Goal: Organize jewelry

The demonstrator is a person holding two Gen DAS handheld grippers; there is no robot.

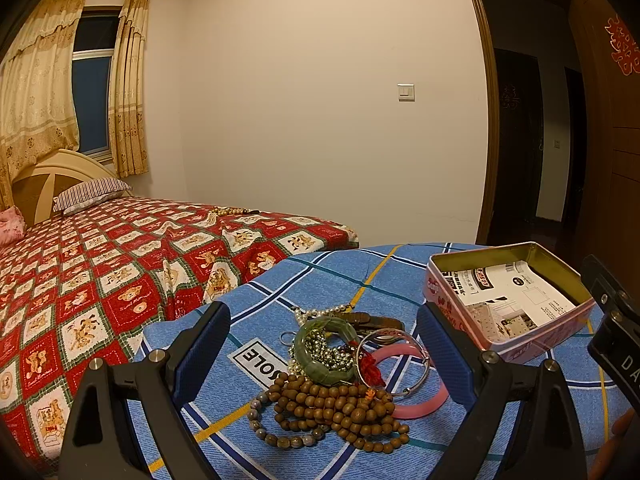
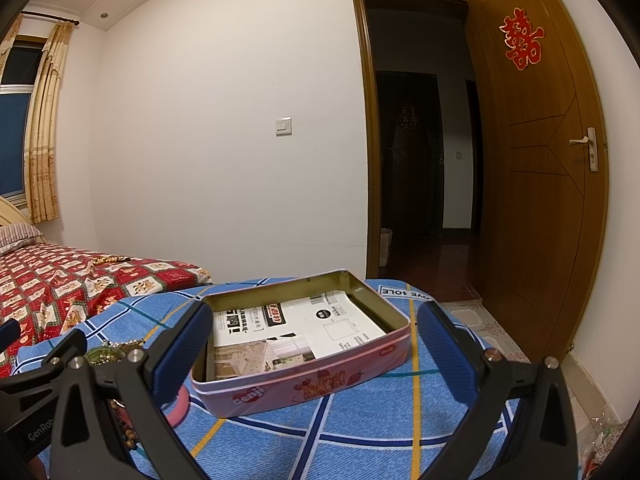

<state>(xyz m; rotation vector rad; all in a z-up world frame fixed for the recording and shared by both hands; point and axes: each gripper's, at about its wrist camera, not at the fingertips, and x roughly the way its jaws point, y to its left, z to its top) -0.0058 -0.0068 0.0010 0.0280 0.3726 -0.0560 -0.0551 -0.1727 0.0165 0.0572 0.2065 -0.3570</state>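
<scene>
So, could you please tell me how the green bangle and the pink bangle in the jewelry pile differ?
The green bangle is thick, mottled and stone-like; the pink bangle is thinner, smooth and evenly coloured. The green bangle sits propped on a tangle of small metallic beads, tilted, while the pink bangle lies flat on the blue cloth, partly under the silver bangle and wooden beads. Both are rigid closed rings in one pile, untouched.

A heap of jewelry point(image 1: 340, 376) lies at the lower centre of the left wrist view: brown wooden beads, a green bangle, a pink bangle, pearls. The open pink tin point(image 2: 304, 364), holding printed paper, sits centre in the right view.
</scene>
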